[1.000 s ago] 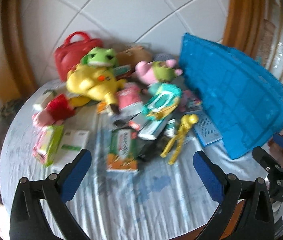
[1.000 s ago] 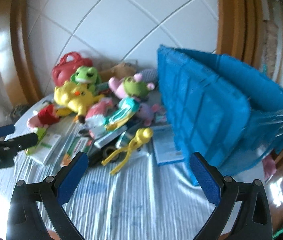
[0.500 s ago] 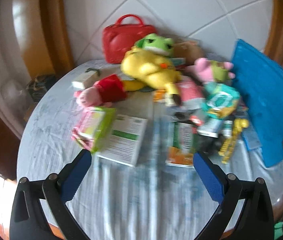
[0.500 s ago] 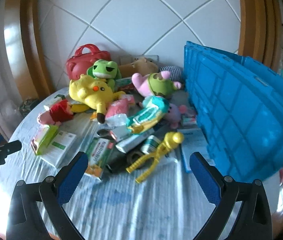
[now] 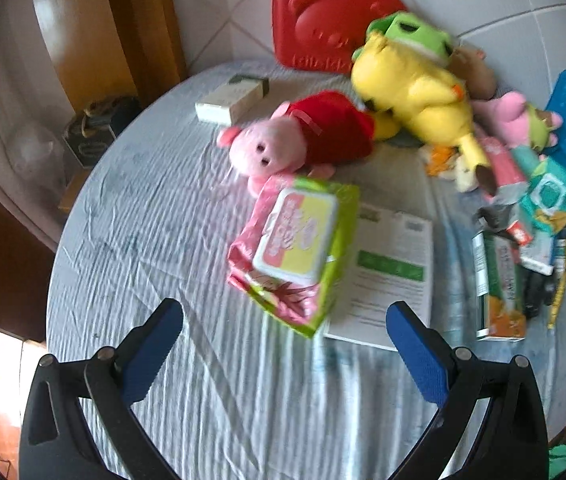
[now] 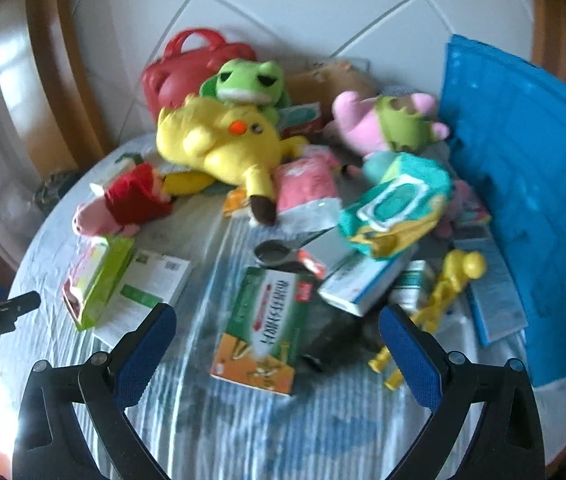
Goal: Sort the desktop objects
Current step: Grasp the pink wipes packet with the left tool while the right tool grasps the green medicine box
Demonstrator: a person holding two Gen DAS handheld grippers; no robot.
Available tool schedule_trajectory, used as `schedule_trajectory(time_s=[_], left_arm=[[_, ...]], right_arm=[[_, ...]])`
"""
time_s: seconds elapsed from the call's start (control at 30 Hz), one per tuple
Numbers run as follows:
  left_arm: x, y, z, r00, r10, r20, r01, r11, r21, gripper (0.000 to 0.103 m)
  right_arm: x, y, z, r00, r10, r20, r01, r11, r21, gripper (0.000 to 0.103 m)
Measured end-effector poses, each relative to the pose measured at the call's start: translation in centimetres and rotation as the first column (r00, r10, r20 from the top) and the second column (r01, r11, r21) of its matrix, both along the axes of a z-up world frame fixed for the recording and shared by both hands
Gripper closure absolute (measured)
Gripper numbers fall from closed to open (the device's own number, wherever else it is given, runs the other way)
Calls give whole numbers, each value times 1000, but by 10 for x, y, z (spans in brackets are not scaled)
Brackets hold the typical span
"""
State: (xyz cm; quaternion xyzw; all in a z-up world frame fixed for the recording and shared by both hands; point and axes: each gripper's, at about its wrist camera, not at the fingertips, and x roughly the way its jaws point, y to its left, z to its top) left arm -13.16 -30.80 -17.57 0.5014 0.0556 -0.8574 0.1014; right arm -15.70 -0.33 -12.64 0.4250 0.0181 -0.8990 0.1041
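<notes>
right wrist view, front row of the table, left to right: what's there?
Left claw at the frame edge → pink-green wipes pack → white leaflet → green-orange box → yellow clip toy → blue crate. The pile behind overlaps too much to order.

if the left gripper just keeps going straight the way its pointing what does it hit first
Most likely the pink and green wipes pack: it lies dead ahead of the open left gripper, with only bare tablecloth between. Depth is unclear, so it could touch the cloth just short of the pack.
</notes>
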Motion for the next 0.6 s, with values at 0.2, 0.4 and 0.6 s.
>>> schedule_trajectory(time_s=[0.2, 0.4, 0.6], left_arm=[[-17, -6, -23, 999, -7, 42, 5, 999, 32, 0], [-53, -5, -41, 997, -46, 65, 44, 999, 22, 0], [-97, -10, -72, 982, -128, 136, 124, 992, 37, 0]], right_arm=[[-22, -26, -21, 996, 75, 45, -76, 997, 6, 0], [-42, -44, -44, 992, 98, 83, -101, 995, 23, 0], [-60, -53, -65, 990, 71, 124, -73, 997, 19, 0]])
